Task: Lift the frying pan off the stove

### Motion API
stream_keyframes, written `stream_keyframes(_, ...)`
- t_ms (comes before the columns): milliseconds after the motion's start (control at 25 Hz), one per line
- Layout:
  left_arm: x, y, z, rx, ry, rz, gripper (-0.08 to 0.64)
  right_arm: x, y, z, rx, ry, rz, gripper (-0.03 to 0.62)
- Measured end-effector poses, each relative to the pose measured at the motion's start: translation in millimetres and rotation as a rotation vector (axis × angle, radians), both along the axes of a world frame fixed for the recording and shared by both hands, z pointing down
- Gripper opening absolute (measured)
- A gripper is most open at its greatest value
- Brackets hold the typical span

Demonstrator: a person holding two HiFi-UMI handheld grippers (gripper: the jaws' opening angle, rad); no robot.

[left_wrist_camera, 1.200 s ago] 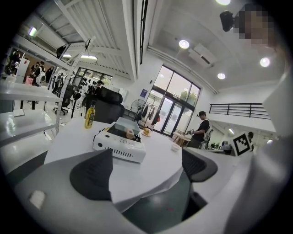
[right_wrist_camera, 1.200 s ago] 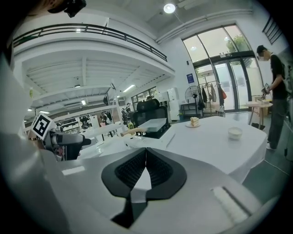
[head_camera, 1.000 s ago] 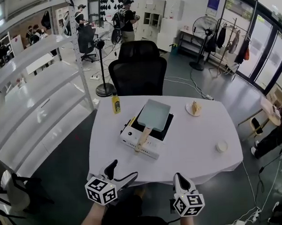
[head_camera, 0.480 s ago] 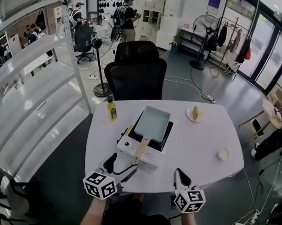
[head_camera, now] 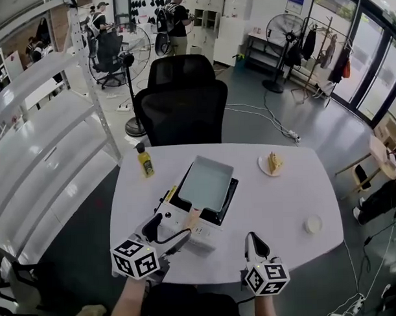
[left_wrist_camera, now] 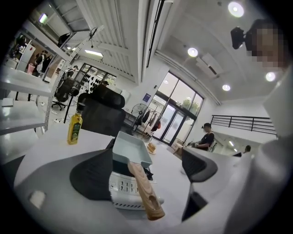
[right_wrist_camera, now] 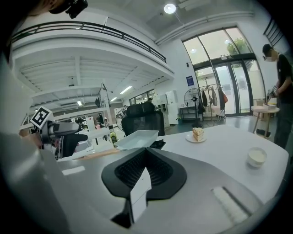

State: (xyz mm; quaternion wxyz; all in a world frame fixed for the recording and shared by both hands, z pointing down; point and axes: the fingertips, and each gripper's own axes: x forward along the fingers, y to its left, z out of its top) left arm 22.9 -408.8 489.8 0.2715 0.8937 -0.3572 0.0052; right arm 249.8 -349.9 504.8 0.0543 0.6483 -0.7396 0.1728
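Observation:
A pale blue-grey rectangular frying pan [head_camera: 205, 182] sits on a white portable stove [head_camera: 204, 235] in the middle of the white table [head_camera: 277, 203]. Its wooden handle [head_camera: 190, 218] points toward me. My left gripper [head_camera: 167, 231] is open just short of the handle's end. In the left gripper view the handle [left_wrist_camera: 144, 191] runs down between the spread jaws of the left gripper [left_wrist_camera: 146, 171], with the pan [left_wrist_camera: 131, 147] beyond. My right gripper [head_camera: 251, 241] is shut and empty at the table's near edge, right of the stove. The right gripper view shows the right gripper [right_wrist_camera: 145, 172] with the pan [right_wrist_camera: 137, 137] ahead.
A yellow oil bottle [head_camera: 145, 161] stands left of the stove. A plate with a cake slice [head_camera: 272, 163] is at the back right, and a small white cup [head_camera: 311, 224] near the right edge. A black office chair [head_camera: 180, 109] stands behind the table, white shelves [head_camera: 42, 146] to the left.
The left gripper has moved forward over the table edge to the handle's end. The right gripper has kept its place. The view has shifted closer to the table.

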Motion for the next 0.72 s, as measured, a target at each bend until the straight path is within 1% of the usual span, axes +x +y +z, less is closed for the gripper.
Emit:
stream_keyframes(120, 2.6, -5.4, 3.2, -0.007, -0.024, -0.002, 0.505, 2.3, -11.7, 1.3, -0.004, -0.004, -0.011, 0.006)
stream_keyframes(280, 2.9, -6.7, 5.4, -0.025, -0.050, -0.015, 0.505, -5.8, -22.2, 2.8, -0.016, -0.005, -0.065, 0.006)
stream_keyframes(440, 12.3, -8.8, 7.8, -0.021, -0.090, -0.020, 0.505, -4.8, -31.7, 9.7, -0.034, -0.017, -0.112, 0.006)
stream_keyframes(600, 30.0, -7.5, 12.2, -0.014, -0.161, 0.002, 0.505, 1.9, -46.0, 13.4, -0.060, -0.008, -0.190, 0.006)
stream_keyframes(720, 36.1, -9.3, 19.2, -0.034, -0.224, -0.013, 0.505, 11.9, -58.7, 11.3, -0.073, -0.009, -0.237, 0.006)
